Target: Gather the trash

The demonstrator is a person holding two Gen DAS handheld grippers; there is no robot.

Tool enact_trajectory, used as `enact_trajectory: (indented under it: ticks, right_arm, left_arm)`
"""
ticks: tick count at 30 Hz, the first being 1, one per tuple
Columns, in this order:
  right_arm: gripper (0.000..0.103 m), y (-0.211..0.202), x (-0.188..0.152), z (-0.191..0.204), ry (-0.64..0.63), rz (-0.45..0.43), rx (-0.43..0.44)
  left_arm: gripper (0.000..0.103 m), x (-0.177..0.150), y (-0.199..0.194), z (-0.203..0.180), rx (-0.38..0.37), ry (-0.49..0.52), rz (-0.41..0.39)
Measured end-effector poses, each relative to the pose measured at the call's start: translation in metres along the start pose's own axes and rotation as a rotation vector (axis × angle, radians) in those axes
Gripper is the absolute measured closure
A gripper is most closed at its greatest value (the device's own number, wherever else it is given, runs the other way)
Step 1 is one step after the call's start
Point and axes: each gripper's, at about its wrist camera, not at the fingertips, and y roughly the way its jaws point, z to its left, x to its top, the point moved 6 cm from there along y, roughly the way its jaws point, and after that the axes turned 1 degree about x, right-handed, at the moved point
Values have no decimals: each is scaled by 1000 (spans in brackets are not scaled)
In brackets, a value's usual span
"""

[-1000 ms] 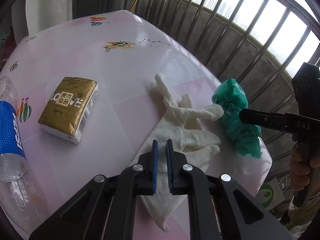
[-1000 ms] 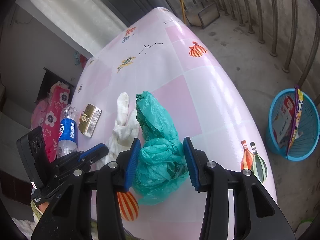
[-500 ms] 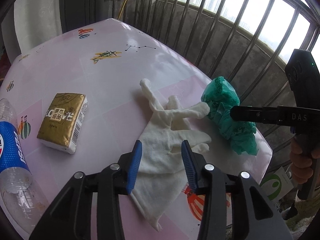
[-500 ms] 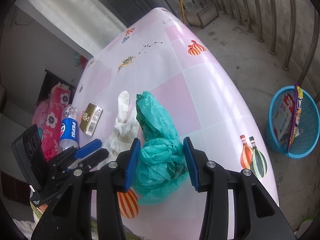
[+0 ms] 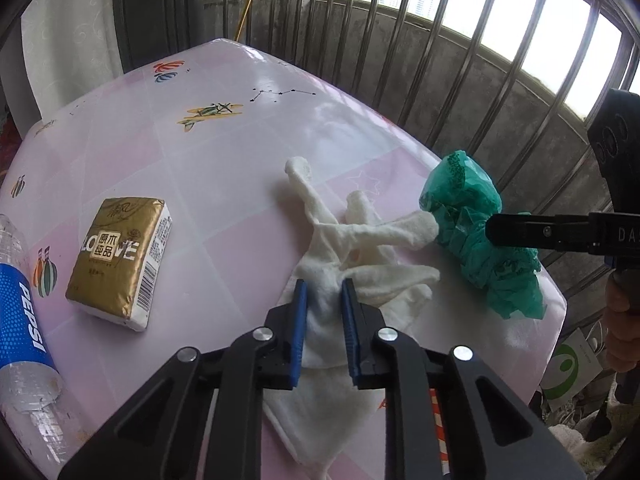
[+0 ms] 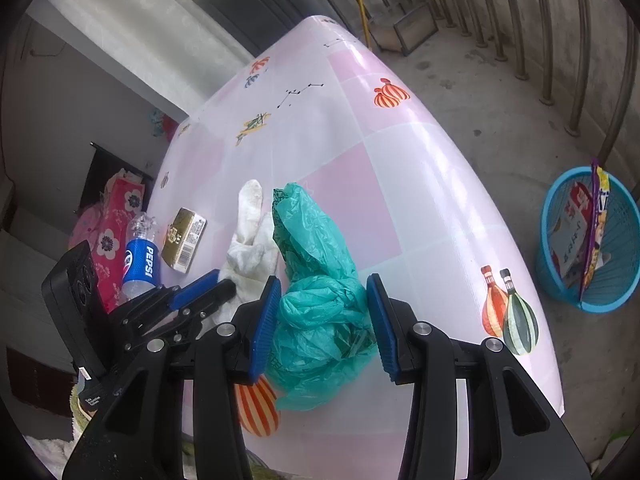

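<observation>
White cloth gloves point(image 5: 360, 240) lie crumpled near the table's right edge. My left gripper point(image 5: 323, 284) straddles their bunched cuff; its jaws are closing and the blue pads pinch the fabric. A crumpled green plastic bag point(image 6: 316, 248) sits beside the gloves point(image 6: 250, 240), at the table corner. My right gripper point(image 6: 322, 284) stands around the bag's lower part with both pads against it. In the left wrist view one right finger point(image 5: 520, 230) lies on the green bag point(image 5: 468, 216). The left gripper point(image 6: 212, 284) shows at the lower left of the right wrist view.
A gold tissue pack point(image 5: 120, 256) and a lying Pepsi bottle point(image 5: 20, 320) rest on the pink table point(image 5: 200, 80) to the left. A blue basket point(image 6: 588, 240) holding wrappers stands on the floor right of the table. Metal railing point(image 5: 440, 60) runs behind.
The left gripper opened from shut, came down over the gloves' cuff and narrowed again onto the fabric. The right gripper and the green bag have not moved.
</observation>
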Motion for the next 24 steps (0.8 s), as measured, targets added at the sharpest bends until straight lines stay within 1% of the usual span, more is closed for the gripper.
enact_trajectory:
  ticks: [5, 7, 12, 24]
  right_arm:
    - [62, 0, 1, -1, 4, 0, 4]
    - [62, 0, 0, -2, 6, 0, 5]
    - [62, 0, 1, -2, 1, 0, 2]
    - [63, -6, 2, -1, -3, -9, 0]
  left_arm:
    - [96, 3, -6, 4, -22, -49, -7]
    - [96, 5, -14, 3, -31, -57, -22]
    - [96, 12, -37, 4, -25, -73, -69]
    - [96, 21, -72, -2, 36, -21, -146]
